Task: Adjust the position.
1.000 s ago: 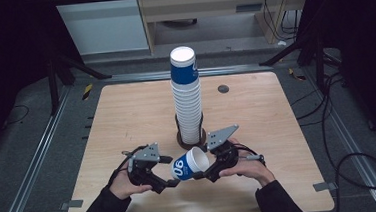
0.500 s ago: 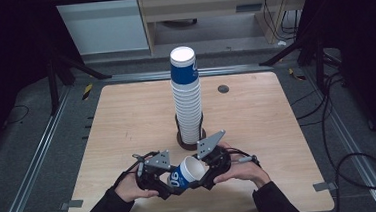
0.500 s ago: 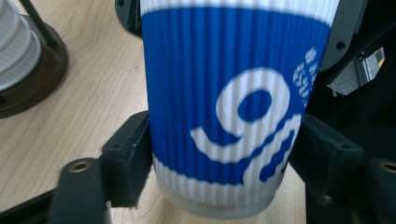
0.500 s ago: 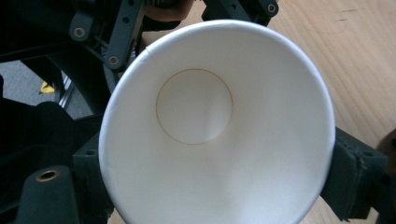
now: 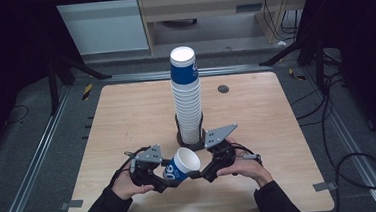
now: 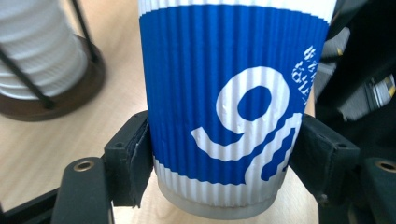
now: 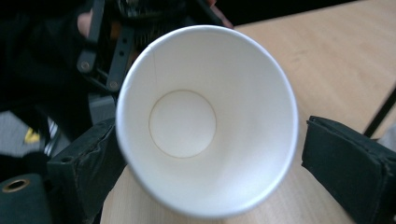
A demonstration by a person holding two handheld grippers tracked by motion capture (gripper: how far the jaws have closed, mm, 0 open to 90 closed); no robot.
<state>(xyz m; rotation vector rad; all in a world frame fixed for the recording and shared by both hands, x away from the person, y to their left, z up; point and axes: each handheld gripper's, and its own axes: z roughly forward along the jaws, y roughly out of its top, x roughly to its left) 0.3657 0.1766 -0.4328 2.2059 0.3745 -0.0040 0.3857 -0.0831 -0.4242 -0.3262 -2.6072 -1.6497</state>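
Lying tilted in the left gripper (image 6: 219,158), clamped: empty blue paper cup (image 5: 181,164); right gripper (image 7: 205,182) just spread, pads clear.

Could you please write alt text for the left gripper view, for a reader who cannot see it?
A blue-and-white ribbed paper cup is clamped near its base between the left tongs' two black padded jaws, above a wooden table. At upper left stands a stack of white cups in a dark round holder.

Paper cup (image 7: 205,121) mouth btwn opened hand-held gripper (image 7: 210,177) jaws
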